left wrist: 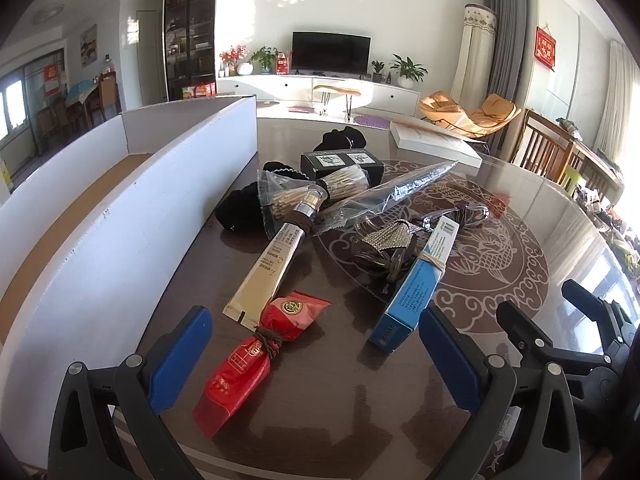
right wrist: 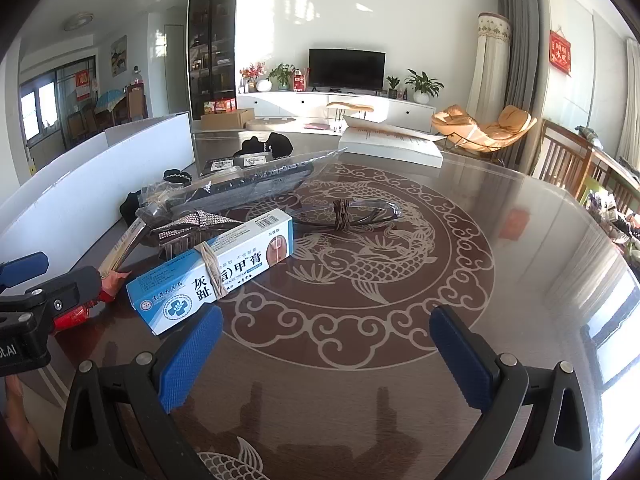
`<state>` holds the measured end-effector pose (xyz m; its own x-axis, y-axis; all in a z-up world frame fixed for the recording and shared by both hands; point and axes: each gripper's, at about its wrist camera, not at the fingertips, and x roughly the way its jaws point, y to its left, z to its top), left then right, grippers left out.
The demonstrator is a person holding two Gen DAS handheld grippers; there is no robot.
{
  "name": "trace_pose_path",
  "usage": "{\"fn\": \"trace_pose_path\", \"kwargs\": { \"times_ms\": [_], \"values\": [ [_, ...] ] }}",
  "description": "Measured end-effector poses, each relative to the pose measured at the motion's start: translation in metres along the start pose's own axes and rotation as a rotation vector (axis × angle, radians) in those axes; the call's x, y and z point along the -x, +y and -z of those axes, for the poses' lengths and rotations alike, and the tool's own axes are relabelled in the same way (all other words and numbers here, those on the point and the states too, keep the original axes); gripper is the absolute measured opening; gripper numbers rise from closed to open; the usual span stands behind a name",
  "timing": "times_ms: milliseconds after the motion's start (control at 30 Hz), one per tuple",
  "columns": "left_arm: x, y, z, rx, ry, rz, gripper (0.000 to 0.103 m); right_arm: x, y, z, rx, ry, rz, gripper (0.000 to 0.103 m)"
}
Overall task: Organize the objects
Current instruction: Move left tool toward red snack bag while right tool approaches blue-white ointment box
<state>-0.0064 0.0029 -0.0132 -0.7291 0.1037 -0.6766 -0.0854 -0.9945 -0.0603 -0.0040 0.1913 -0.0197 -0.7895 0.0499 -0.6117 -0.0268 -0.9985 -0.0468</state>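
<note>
Your left gripper [left wrist: 316, 354] and right gripper [right wrist: 326, 354] hang spread and empty; nothing's sorted yet, so pick the red packet [left wrist: 256, 356] for the white box [left wrist: 132, 200].

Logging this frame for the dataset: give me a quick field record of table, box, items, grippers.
surface: round table with fish pattern
container: white box at the table's left, nothing seen inside
nearest items: red packets tied together; blue carton with a rubber band
pile behind: gold tube, toothpick packs, black box, clear-wrapped pieces
left gripper: open, empty, red packets between its fingers
right gripper: open, empty, over bare table
</note>
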Motion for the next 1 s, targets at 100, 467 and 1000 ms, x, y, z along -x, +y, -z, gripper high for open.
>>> {"fn": "trace_pose_path", "kwargs": {
  "times_ms": [100, 467, 1000],
  "values": [
    [0.002, -0.0033, 0.0003, -0.016, -0.007, 0.005, 0.103, -0.0005, 0.0001, 0.0007, -0.001, 0.003, -0.001, 0.103],
    [0.0005, -0.0067, 0.0011, -0.031, 0.005, 0.001, 0.103, -0.0011, 0.0005, 0.0008, -0.001, 0.004, -0.002, 0.103],
    [-0.0034, -0.002, 0.0021, -0.006, 0.03, -0.001, 0.103, -0.0013, 0.0004, 0.0006, -0.002, 0.005, -0.002, 0.103]
  ]
}}
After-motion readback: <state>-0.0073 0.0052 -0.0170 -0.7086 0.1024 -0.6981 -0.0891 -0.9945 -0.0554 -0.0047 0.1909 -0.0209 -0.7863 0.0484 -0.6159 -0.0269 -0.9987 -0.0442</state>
